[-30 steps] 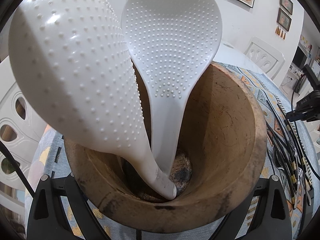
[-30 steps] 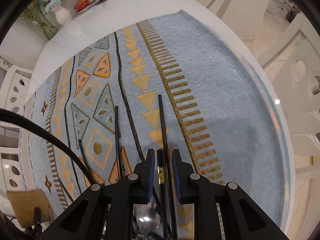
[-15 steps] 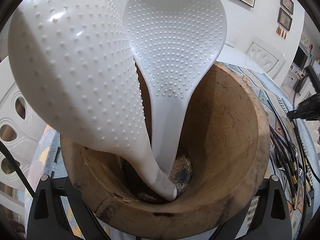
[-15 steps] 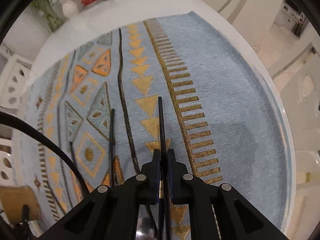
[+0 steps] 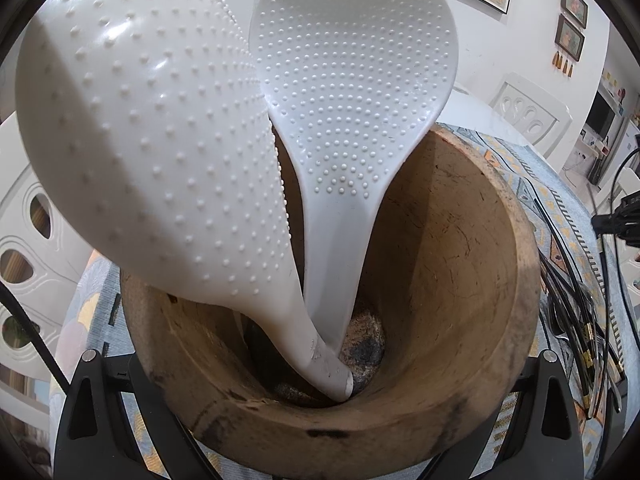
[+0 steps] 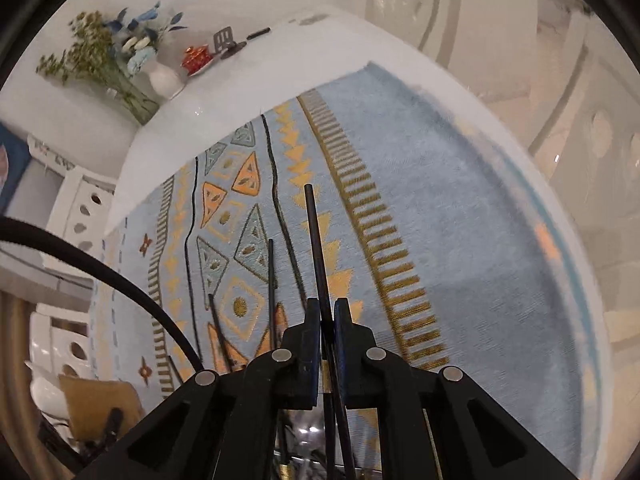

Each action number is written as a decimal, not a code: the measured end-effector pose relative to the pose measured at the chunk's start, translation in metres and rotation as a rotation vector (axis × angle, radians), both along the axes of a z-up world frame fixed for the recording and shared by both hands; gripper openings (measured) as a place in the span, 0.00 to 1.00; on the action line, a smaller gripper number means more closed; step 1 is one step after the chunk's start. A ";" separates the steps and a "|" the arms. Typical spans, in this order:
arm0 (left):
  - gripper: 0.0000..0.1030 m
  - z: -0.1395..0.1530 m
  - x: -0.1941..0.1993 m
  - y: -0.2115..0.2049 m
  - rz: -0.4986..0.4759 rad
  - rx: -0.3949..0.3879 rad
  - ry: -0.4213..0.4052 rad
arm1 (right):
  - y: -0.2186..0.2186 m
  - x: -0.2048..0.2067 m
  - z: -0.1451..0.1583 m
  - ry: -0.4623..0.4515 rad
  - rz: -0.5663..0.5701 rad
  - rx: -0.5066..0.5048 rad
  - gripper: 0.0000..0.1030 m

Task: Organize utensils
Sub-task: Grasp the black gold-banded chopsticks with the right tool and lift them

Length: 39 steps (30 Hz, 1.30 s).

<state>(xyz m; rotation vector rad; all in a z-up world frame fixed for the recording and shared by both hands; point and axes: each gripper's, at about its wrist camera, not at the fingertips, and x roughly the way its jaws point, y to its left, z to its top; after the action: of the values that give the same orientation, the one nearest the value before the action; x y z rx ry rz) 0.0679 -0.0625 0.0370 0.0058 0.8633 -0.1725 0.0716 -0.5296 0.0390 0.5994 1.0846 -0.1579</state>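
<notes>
Pinching one slim black utensil handle [image 6: 318, 248], the right gripper [image 6: 327, 320] has its jaws pressed nearly together on the stem, having just closed on it; the handle runs forward from the pads over the patterned blue cloth [image 6: 460, 240]. Risk, as I judge it: the stem is thin and smooth and held well back from its far tip, so it could pivot or slide in the pads during the carry; a fast swing would cause it. Two more black handles [image 6: 271, 280] lie just left of the held one on the cloth, close enough to be nudged or dragged along. Nearest in the left wrist view, the left gripper [image 5: 320, 440] has its jaws spread around the wooden holder [image 5: 460, 280], seemingly bracing it. Two white dotted paddles [image 5: 160, 140] stand in the holder, crowding its left side and leaving the right half free; a clumsy insert could knock them or tip the holder. Beyond, near the cloth's right edge, the remaining utensils [image 5: 580, 320] lie bunched.
</notes>
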 end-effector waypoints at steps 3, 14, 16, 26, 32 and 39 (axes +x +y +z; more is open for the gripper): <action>0.93 -0.001 0.000 -0.001 -0.001 0.002 -0.002 | 0.001 0.011 -0.019 0.057 -0.014 0.018 0.06; 0.93 -0.001 -0.001 -0.002 0.004 0.004 -0.003 | -0.006 0.041 -0.046 0.199 -0.029 0.035 0.08; 0.93 -0.001 -0.001 -0.001 0.004 0.003 -0.003 | -0.005 0.041 -0.045 0.198 -0.025 0.025 0.08; 0.93 0.001 0.000 -0.003 0.004 0.007 -0.001 | -0.021 0.030 -0.049 0.157 -0.084 0.152 0.09; 0.93 0.000 -0.002 -0.004 0.006 0.006 -0.002 | -0.020 0.022 -0.051 0.149 -0.093 0.183 0.10; 0.93 -0.002 -0.006 -0.002 0.003 0.002 0.002 | -0.023 0.021 -0.052 0.133 -0.111 0.208 0.11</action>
<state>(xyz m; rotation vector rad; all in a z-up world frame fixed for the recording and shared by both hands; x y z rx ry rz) 0.0615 -0.0648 0.0351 0.0066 0.8651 -0.1689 0.0923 -0.5529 -0.0131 0.8460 1.2056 -0.1849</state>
